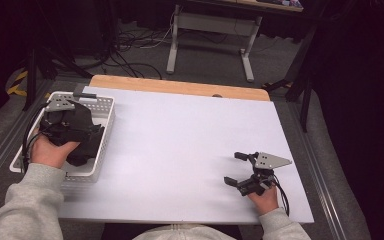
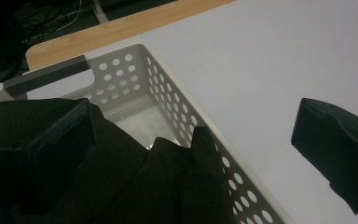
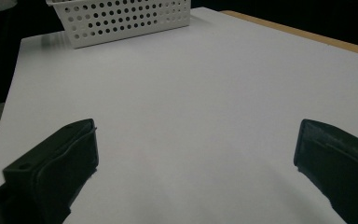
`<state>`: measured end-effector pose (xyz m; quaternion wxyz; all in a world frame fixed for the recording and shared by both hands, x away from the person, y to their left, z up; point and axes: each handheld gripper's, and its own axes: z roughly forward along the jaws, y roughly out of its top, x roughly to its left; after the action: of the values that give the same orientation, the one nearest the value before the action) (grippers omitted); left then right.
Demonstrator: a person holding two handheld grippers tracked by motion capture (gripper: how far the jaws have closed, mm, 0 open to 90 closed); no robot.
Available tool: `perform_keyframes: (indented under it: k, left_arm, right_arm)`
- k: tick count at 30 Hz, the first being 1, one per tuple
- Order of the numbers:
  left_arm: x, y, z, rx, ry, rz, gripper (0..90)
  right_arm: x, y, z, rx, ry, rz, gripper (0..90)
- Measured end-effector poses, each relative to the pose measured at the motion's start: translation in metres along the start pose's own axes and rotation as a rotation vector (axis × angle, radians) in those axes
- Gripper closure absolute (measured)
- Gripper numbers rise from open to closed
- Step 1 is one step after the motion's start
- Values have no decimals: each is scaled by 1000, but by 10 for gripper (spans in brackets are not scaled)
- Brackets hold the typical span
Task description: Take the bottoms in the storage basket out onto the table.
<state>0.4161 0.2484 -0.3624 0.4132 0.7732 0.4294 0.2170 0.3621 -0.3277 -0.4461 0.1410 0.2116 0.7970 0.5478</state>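
left gripper view: dark cloth (image 2: 98,182) between jaws.

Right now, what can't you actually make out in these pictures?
- Left gripper, high view: its jaws are lost against the dark cloth, so open or shut is unclear.
- Dark cloth, left gripper view: cut off by the bottom edge; what garment it is stays unknown.
- White basket floor: mostly covered by cloth.
- Right gripper: open, holding nothing.

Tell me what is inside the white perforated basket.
Dark cloth fills most of the basket; a bare patch of floor shows at its far end. Anything beneath the cloth is hidden.
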Motion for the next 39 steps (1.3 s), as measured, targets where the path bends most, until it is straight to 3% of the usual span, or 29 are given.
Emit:
perform_keyframes:
  k: [15,21,27,30,39]
  left_arm:
    - [16,-6,3,62,34,-49,3]
    - [28,-8,8,140,68,-116,0]
    - [37,-10,11,204,113,-159,0]
    - [40,-11,13,216,138,-180,0]
    - [49,-8,18,302,193,-201,2]
  right_arm:
    - [0,0,0,2,0,-3,5]
    - [0,0,0,3,2,-5,5]
    - [0,0,0,4,3,-5,5]
    - [1,0,1,4,4,-6,5]
    - [1,0,1,5,8,-7,6]
